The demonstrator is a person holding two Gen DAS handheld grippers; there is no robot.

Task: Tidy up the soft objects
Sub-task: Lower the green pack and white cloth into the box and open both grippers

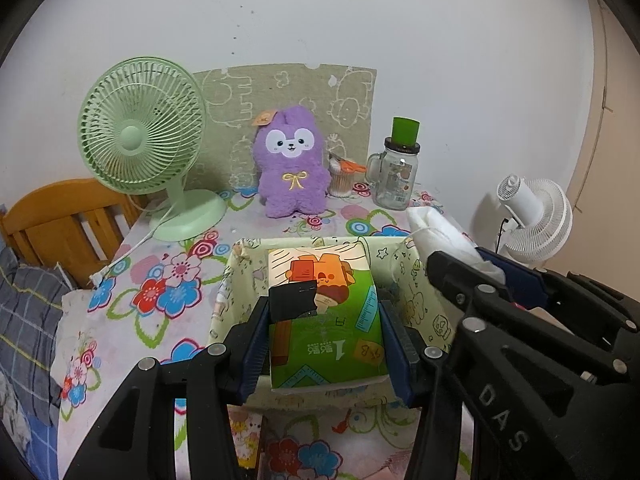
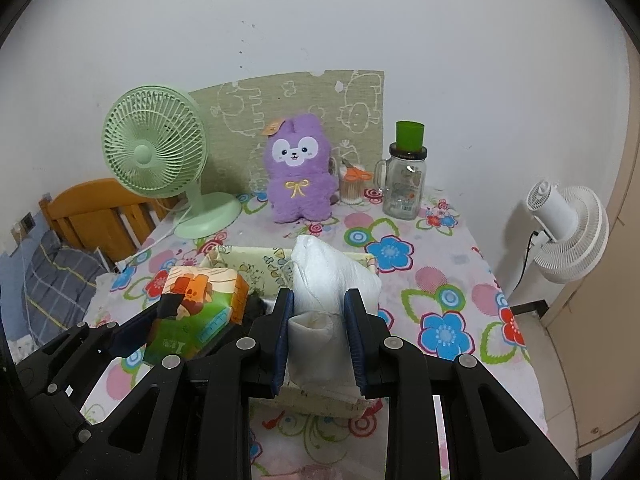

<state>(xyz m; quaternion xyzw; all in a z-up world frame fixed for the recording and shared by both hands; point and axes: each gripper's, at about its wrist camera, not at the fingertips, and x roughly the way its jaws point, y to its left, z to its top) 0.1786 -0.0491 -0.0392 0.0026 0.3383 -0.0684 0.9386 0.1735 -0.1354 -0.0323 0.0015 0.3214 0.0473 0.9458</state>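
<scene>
My left gripper (image 1: 322, 308) is shut on a green and orange tissue pack (image 1: 328, 320), its blue pads pressing both sides. The pack hangs over a pale patterned fabric box (image 1: 236, 272) on the floral table. My right gripper (image 2: 319, 296) is shut on a soft white bundle (image 2: 332, 276), held above the same box (image 2: 240, 256). In the right wrist view the left gripper (image 2: 208, 308) with the tissue pack (image 2: 200, 304) sits just to the left. A purple plush toy (image 1: 294, 168) stands upright at the back of the table.
A green desk fan (image 1: 140, 128) stands back left, its cord trailing over the table edge. Back right are a glass mug jar with a green cup on top (image 1: 396, 176) and a jar of cotton swabs (image 1: 342, 178). A white fan (image 2: 564, 232) stands off the table's right side, a wooden bed frame (image 1: 60, 224) left.
</scene>
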